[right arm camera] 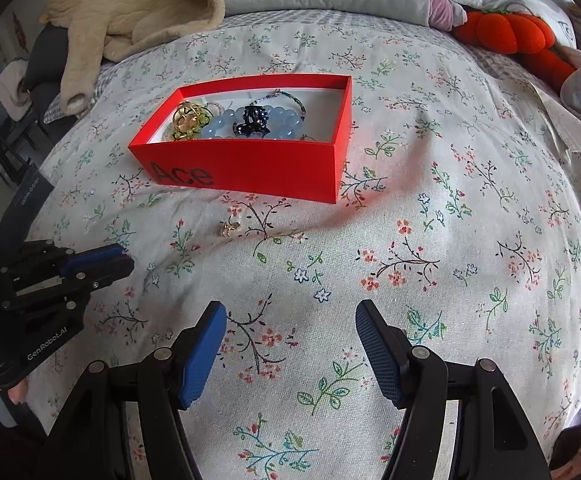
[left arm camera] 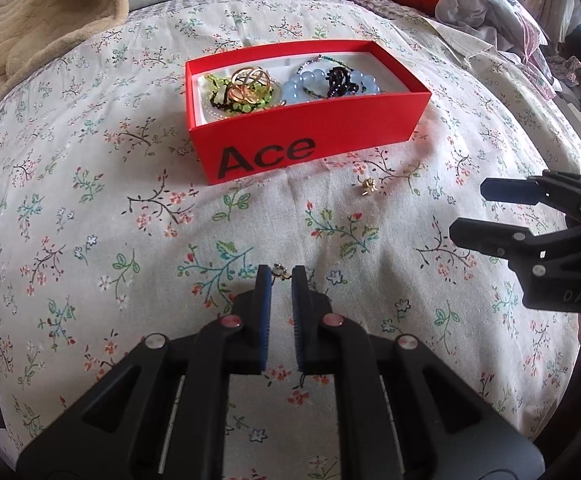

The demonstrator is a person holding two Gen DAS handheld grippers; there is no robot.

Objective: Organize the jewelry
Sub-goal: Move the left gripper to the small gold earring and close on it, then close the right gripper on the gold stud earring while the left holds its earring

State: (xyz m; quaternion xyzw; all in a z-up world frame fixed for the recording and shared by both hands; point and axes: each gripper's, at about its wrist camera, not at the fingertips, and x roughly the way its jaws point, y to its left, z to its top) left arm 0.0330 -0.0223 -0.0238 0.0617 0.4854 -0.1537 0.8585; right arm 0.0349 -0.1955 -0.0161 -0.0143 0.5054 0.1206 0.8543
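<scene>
While the left tongs [left arm camera: 281, 274] pinch a small earring [left arm camera: 281, 271] low over the bedspread [left arm camera: 130, 208], the right tongs [right arm camera: 290, 312] hover wide apart.

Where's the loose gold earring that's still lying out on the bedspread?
The gold earring lies on the floral bedspread just in front of the red Ace box, near its right corner in the left wrist view, between the box and the right tool.

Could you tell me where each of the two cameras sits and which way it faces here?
Left wrist: on the left gripper, looking along its nearly closed fingers pinching a small earring, toward the red box; the right gripper shows at right.
Right wrist: on the open right gripper, facing the box from its right; the left gripper shows at left.
Shared: box, floral bedspread, loose gold earring.
</scene>
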